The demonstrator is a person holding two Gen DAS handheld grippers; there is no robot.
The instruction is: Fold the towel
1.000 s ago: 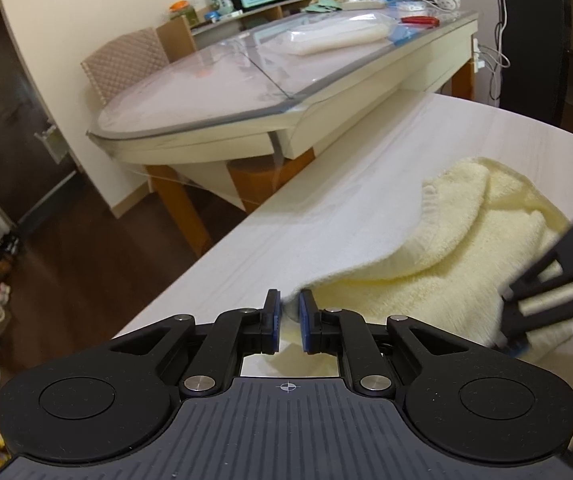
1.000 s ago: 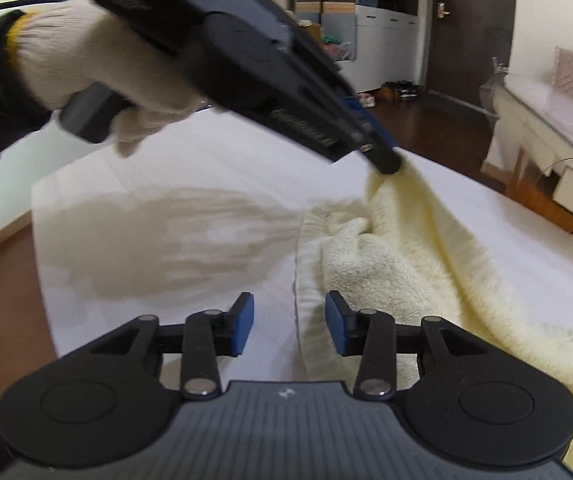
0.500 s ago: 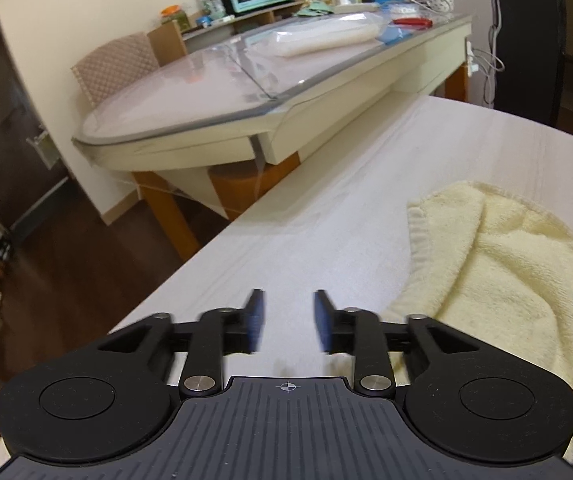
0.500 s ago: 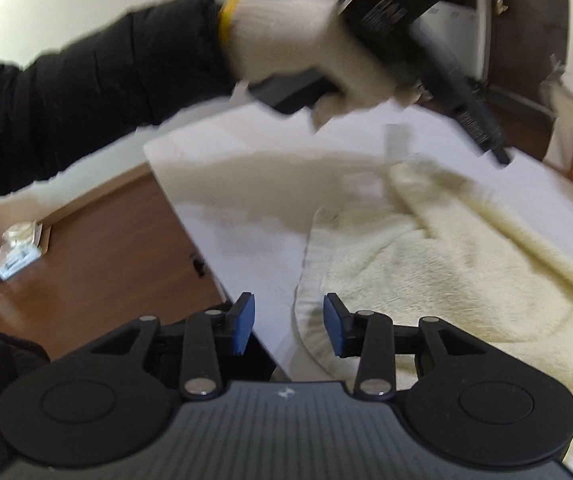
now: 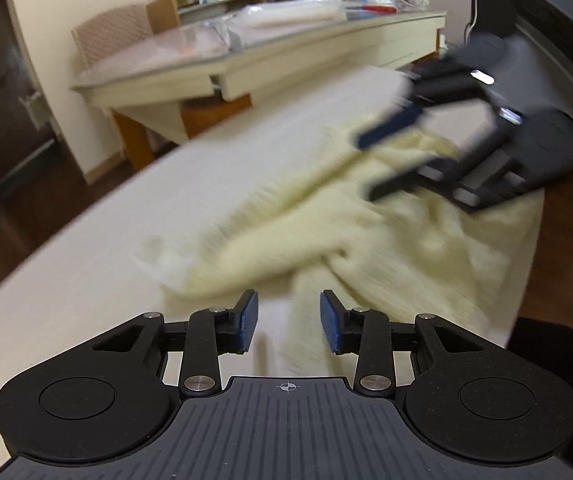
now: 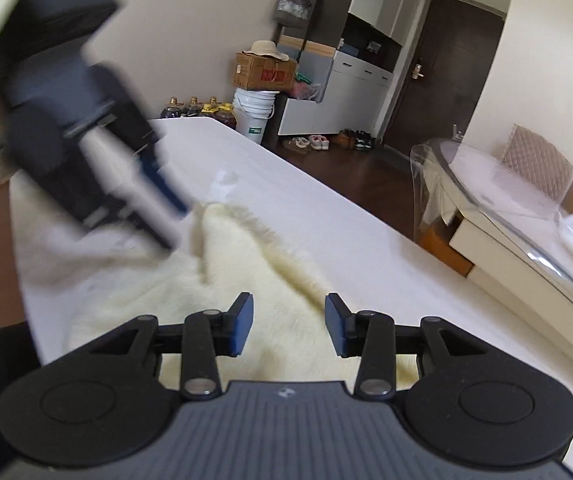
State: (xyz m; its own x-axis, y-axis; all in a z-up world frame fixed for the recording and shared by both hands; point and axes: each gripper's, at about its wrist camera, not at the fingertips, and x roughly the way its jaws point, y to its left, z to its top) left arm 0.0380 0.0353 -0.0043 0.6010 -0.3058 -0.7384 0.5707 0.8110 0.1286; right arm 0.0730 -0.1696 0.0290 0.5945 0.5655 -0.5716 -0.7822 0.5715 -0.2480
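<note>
1. The towel (image 5: 386, 240) is seen as fluffy, pale yellow terry cloth.
2. The table (image 6: 326, 216) is finished in smooth, matt, pale wood grain.
3. The left gripper (image 5: 288, 322) is made of matt black plastic.

Wrist views cross, blurrily, over towel (image 5: 386, 240).

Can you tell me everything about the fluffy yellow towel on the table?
The towel is pale cream-yellow and looks like soft, fuzzy terry cloth. It lies rumpled on the white table, not folded neatly yet, with raised ridges and loose folds, reaching near the table's edge. Nothing grips it: the left gripper and right gripper both hover above it with open jaws. Blur hides its finer details.
</note>
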